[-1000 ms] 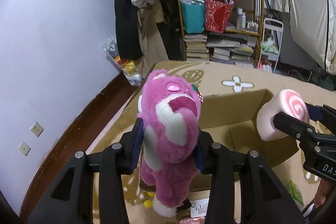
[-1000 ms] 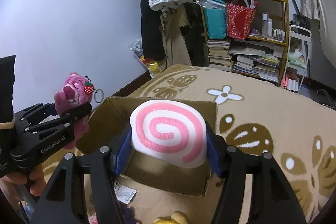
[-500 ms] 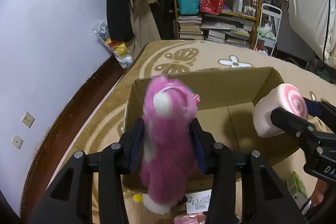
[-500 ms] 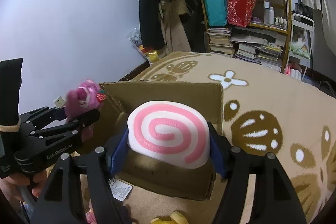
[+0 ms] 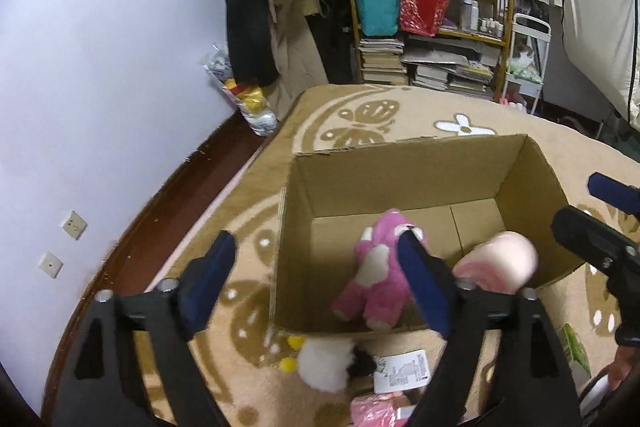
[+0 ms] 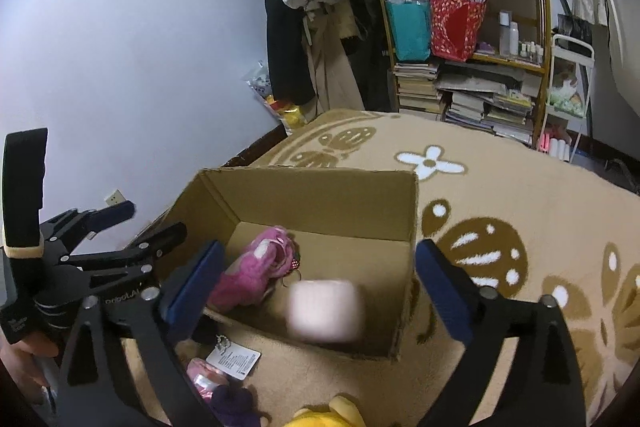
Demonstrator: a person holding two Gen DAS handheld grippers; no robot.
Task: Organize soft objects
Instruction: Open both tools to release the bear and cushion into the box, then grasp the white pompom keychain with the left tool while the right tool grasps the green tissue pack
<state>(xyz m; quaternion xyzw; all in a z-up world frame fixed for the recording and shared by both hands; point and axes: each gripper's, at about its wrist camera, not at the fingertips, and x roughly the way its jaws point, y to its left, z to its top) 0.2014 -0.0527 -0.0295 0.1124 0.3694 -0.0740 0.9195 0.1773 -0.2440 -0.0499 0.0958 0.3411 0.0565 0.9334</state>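
Note:
An open cardboard box [image 5: 400, 167] [image 6: 320, 195] sits on the patterned rug. A pink plush bear [image 5: 376, 275] [image 6: 256, 267] lies inside it at the near left. A pink swirl roll cushion [image 5: 500, 263] [image 6: 326, 311] is blurred, inside the box's near right part. My left gripper [image 5: 316, 283] is open and empty above the box's near left corner. My right gripper [image 6: 316, 287] is open and empty above the box's near edge; it also shows in the left wrist view [image 5: 596, 227].
More soft toys lie on the rug in front of the box: a white plush [image 5: 326, 367], a pink item with a tag [image 6: 206, 381], a purple plush [image 6: 232, 405] and a yellow plush [image 6: 328, 415]. A cluttered shelf [image 5: 432, 27] and hanging coats [image 5: 248, 7] stand at the back.
Both grippers have opened. The pink bear and the swirl cushion have left the jaws and dropped into the box; the cushion is blurred with motion.

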